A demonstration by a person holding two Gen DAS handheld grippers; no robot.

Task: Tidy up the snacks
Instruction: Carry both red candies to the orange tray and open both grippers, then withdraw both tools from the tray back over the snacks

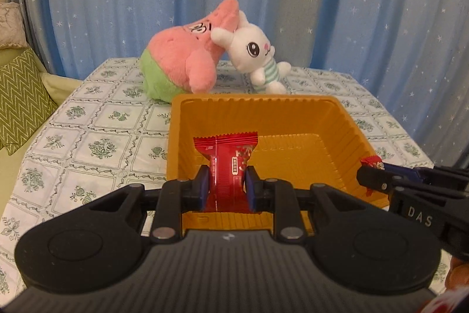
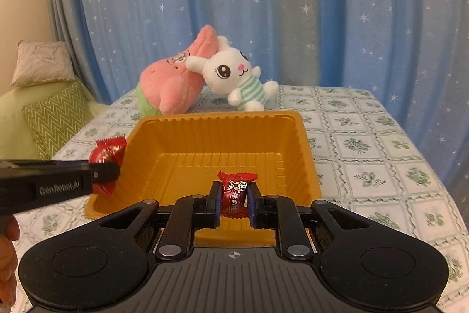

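Left gripper [image 1: 227, 185] clamping red snack [image 1: 227, 163], right gripper [image 2: 233, 203] clamping candy [image 2: 236, 192], over tray [image 2: 217, 122]

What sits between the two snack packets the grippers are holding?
Only bare orange tray floor. In the right wrist view, the left gripper's packet hangs by its left rim and the right gripper's packet at its near side.

Left gripper [image 1: 227, 187] clamps a red snack packet [image 1: 228, 163] over the orange tray [image 1: 346, 122]. Right gripper [image 1: 370, 176], to its right, grips another red wrapper [image 1: 371, 161].
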